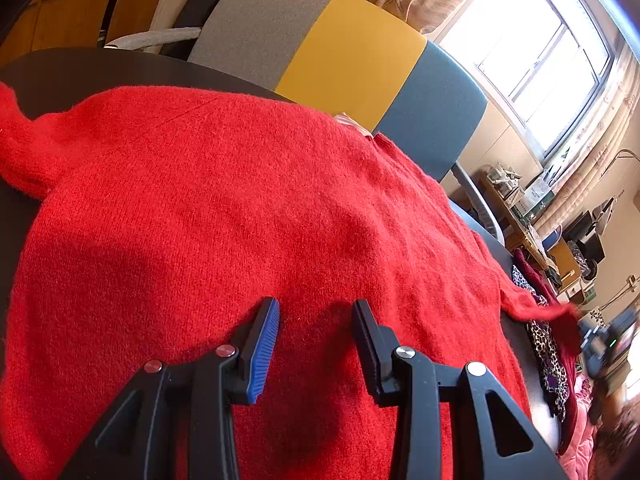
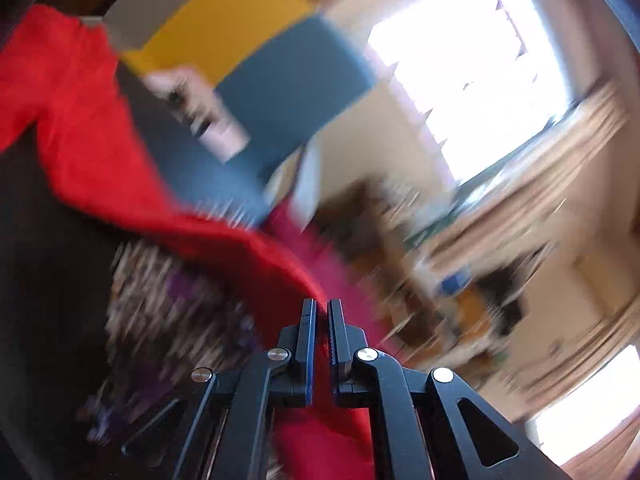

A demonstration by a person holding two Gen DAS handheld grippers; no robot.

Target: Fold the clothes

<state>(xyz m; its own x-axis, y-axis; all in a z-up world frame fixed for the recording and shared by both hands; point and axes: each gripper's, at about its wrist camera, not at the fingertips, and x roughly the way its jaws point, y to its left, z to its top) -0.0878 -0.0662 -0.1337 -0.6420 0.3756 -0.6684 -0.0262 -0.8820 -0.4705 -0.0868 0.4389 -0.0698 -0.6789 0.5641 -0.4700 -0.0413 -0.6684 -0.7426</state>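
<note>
On the dark bench (image 1: 60, 68): one red sweater (image 1: 224, 208), spread flat, one sleeve trailing off the right edge. Left gripper (image 1: 316, 308) above the sweater's body, fingers parted, holding nothing. Right gripper (image 2: 322, 308), fingers clenched on the red sleeve (image 2: 248, 256), lifted; view blurred. Behind: chair (image 1: 352, 52) with grey, yellow and blue back; leopard-print clothes (image 1: 546, 356) at the bench edge.

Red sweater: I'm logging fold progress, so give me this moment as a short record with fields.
garment: red sweater, spread over the dark table
left gripper: open, over the sweater body, holding nothing
right gripper: shut on a sweater sleeve
right view: heavily motion-blurred
other clothes: leopard-print garment at the table's edge
backdrop: grey, yellow and blue chair back
</note>
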